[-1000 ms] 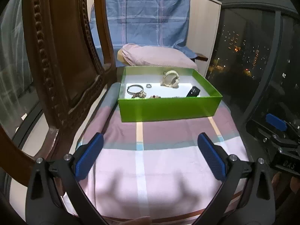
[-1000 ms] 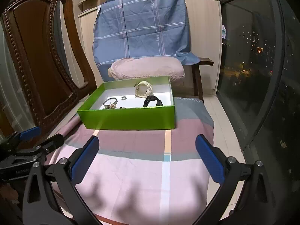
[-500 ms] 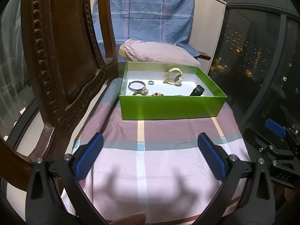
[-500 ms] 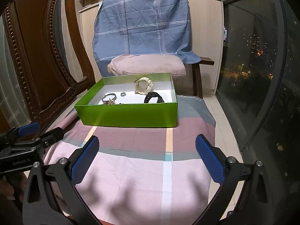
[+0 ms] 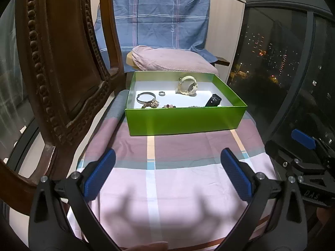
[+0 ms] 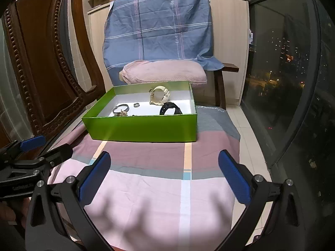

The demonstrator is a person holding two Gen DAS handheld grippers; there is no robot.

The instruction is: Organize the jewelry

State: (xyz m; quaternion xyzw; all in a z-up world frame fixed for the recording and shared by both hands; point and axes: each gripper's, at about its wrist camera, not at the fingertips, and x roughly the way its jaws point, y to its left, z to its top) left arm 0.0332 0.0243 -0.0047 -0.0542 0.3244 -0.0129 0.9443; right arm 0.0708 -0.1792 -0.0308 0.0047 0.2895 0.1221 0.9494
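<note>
A green box (image 5: 184,121) (image 6: 144,128) with a white floor stands at the far end of a striped cloth. Inside lie a cream watch (image 5: 187,85) (image 6: 159,95), a black watch (image 5: 213,100) (image 6: 170,108), a silver bangle (image 5: 145,97) (image 6: 120,108), a small ring (image 5: 162,93) (image 6: 136,104) and some beads (image 5: 168,106). My left gripper (image 5: 167,173) is open and empty, well short of the box. My right gripper (image 6: 165,175) is open and empty, also short of the box.
A carved wooden chair back (image 5: 62,62) (image 6: 41,62) rises close on the left. A pink cushion (image 6: 163,74) and a blue plaid cloth (image 6: 159,27) sit behind the box. A dark window (image 6: 293,83) and tiled floor lie to the right.
Both grippers have risen slightly and tilted, so the box sits a little lower and farther in view. Both stay open and empty. Nothing in the box moved.
</note>
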